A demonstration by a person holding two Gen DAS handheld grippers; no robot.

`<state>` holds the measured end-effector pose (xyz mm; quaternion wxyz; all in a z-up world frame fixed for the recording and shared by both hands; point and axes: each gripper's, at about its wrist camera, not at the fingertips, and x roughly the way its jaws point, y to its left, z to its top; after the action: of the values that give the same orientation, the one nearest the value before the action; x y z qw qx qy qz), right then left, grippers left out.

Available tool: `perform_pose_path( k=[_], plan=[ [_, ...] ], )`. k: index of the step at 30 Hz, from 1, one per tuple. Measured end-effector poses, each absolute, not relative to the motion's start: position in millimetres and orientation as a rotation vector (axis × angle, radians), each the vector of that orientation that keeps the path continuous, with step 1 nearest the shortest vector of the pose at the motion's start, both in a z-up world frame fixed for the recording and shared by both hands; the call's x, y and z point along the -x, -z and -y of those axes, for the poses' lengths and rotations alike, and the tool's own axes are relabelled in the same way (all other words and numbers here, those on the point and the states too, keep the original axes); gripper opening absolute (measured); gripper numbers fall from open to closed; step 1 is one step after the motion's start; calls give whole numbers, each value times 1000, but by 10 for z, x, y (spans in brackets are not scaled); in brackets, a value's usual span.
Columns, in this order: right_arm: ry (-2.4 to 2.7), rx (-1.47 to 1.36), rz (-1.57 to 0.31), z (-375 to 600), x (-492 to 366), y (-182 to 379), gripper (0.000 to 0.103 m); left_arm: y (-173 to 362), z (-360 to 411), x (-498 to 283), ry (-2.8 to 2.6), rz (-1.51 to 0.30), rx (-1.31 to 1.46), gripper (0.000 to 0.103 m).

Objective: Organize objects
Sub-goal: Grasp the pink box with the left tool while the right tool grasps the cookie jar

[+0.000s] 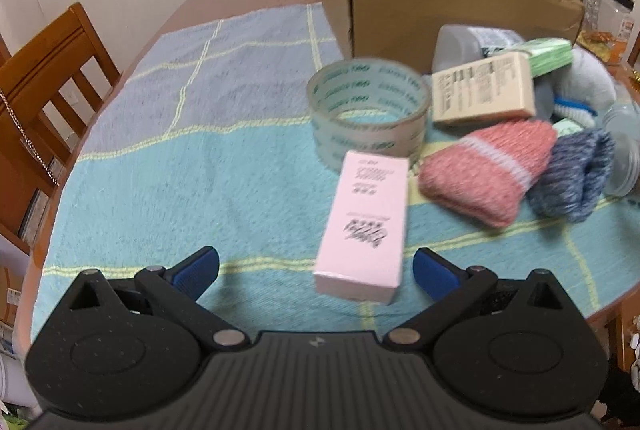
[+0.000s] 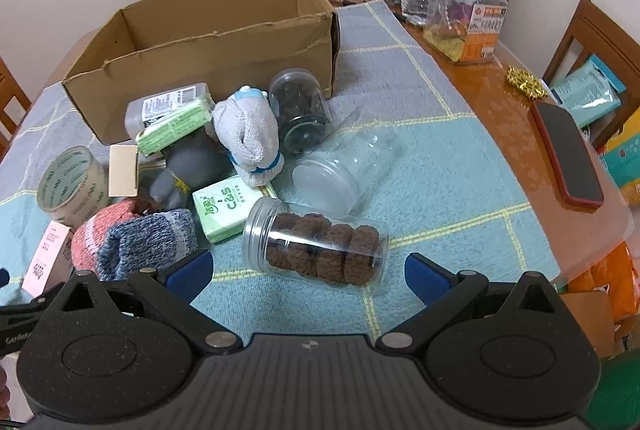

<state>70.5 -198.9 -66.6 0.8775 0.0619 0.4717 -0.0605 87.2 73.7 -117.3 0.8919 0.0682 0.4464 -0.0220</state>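
Observation:
An open cardboard box [image 1: 440,10] [image 2: 224,30] stands at the back of the blue cloth. A heap of objects lies before it. My left gripper [image 1: 316,272] is open, with a pink carton [image 1: 366,226] [image 2: 46,254] lying just ahead between its fingers. Behind the carton are a tape roll [image 1: 368,110] [image 2: 72,182], a cream box [image 1: 482,90] and pink [image 1: 488,170] and blue [image 1: 572,178] socks. My right gripper [image 2: 308,274] is open, with a lying clear jar of brown cookies [image 2: 320,248] just ahead of it.
Near the jar lie a green tissue pack [image 2: 224,208], an empty clear jar [image 2: 340,174], a dark-filled jar [image 2: 300,110], a white glove [image 2: 250,130] and a grey bottle [image 2: 168,104]. A red phone [image 2: 568,154], bottles and a big jar [image 2: 468,10] stand on the wooden table at right. Chairs surround it.

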Motion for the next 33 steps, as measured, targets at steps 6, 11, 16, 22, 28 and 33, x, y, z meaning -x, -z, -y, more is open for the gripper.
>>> perform_pose_path(
  k=[6, 11, 16, 22, 28, 33],
  plan=[
    [140, -119, -998, 1966, -795, 714, 103, 1199, -948, -878, 29, -945, -130, 102],
    [154, -124, -1008, 1971, -828, 737, 103, 1181, -1155, -919, -1, -952, -118, 102],
    [169, -128, -1013, 1981, -820, 744, 103, 1161, -1376, -980, -33, -954, -104, 102],
    [198, -139, -1018, 2005, -795, 765, 103, 1146, -1547, -1081, -113, -950, -120, 102],
    [210, -154, -1021, 2024, -784, 776, 103, 1040, -1317, -988, 60, -930, -75, 102],
    [211, -146, -1014, 2005, -781, 760, 103, 1122, -1077, -1084, 36, -897, -50, 102]
  ],
)
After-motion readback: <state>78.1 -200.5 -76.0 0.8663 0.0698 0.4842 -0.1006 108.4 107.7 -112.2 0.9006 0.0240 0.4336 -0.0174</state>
